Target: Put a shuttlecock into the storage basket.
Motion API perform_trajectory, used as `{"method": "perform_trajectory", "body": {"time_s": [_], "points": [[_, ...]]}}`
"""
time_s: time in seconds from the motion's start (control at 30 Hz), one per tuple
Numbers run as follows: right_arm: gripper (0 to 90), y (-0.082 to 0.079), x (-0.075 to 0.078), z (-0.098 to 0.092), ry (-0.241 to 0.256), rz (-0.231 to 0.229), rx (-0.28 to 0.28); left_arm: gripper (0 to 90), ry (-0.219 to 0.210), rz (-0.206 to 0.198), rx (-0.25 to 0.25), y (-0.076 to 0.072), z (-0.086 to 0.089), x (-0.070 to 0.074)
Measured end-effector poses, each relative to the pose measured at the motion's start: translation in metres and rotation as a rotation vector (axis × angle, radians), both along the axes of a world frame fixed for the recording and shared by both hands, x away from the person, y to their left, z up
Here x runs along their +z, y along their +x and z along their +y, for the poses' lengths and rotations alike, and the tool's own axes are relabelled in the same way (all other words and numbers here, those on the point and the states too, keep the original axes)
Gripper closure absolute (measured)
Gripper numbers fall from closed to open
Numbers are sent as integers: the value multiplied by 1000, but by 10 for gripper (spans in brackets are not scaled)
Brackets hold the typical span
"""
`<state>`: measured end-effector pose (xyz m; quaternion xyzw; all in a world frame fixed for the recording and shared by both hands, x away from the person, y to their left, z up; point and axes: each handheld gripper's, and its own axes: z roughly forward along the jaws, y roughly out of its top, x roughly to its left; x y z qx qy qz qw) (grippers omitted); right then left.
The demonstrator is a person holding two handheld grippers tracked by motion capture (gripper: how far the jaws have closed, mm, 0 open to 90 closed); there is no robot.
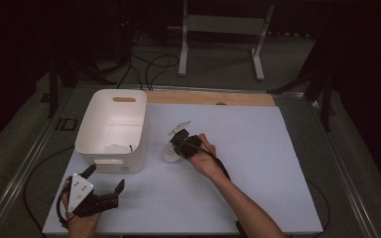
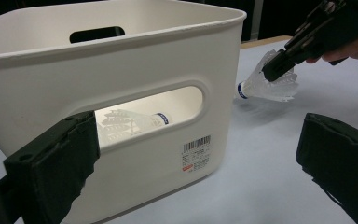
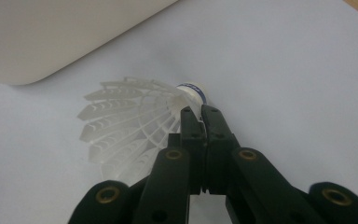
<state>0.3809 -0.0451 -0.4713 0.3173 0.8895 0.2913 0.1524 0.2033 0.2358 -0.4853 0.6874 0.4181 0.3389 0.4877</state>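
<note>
Featherlight and fragile, the shuttlecock [image 3: 135, 121] beside the bin [image 1: 110, 130] is pinched by the right gripper [image 3: 200, 112] near its firm cork — not the skirt — while the left gripper [image 1: 104, 179] gapes empty.

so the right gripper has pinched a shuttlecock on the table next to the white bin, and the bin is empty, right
Not quite: the white bin is not empty. The left gripper view shows another shuttlecock inside through its handle slot. The right gripper does pinch a shuttlecock beside the bin.

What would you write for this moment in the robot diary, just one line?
right tongs: shut on shuttlecock beside bin | left tongs: open, holding nothing, near bin | inside bin: another shuttlecock
</note>
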Motion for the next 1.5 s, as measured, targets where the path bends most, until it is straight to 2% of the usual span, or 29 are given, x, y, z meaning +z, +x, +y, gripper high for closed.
{"method": "perform_trajectory", "body": {"time_s": [1.5], "points": [[890,-5,13,-7,25,-20,-12,0,1,-1,-1,0,0,0]]}}
